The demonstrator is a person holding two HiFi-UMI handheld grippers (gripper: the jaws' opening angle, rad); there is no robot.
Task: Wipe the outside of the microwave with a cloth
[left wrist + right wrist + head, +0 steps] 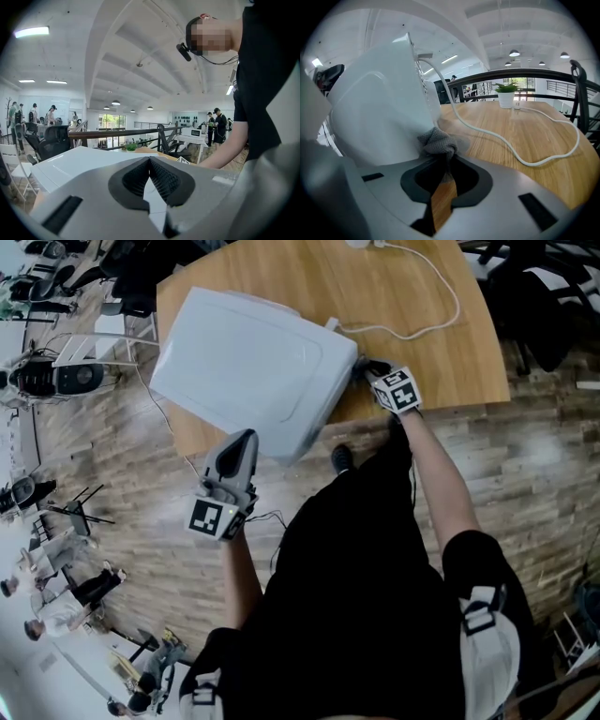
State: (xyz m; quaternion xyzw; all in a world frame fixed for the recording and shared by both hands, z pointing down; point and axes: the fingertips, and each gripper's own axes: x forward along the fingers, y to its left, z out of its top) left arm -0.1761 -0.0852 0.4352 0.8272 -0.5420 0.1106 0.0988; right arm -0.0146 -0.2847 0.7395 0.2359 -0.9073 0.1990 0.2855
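A white microwave (248, 367) lies tilted on the round wooden table (450, 343). In the right gripper view my right gripper (443, 161) is shut on a bunched grey cloth (437, 142), which presses against the microwave's (379, 112) side near its rear corner. The head view puts this gripper (364, 368) at the microwave's right edge. My left gripper (246, 439) rests at the microwave's near edge. Its jaws meet at the tips in the left gripper view (150, 160), with nothing between them and the white casing (70, 161) just beyond.
The microwave's white cable (441, 315) loops over the table's right part and also shows in the right gripper view (506, 145). A small potted plant (506, 96) stands at the table's far side. Black chairs (544, 287) stand beyond the table on the wooden floor.
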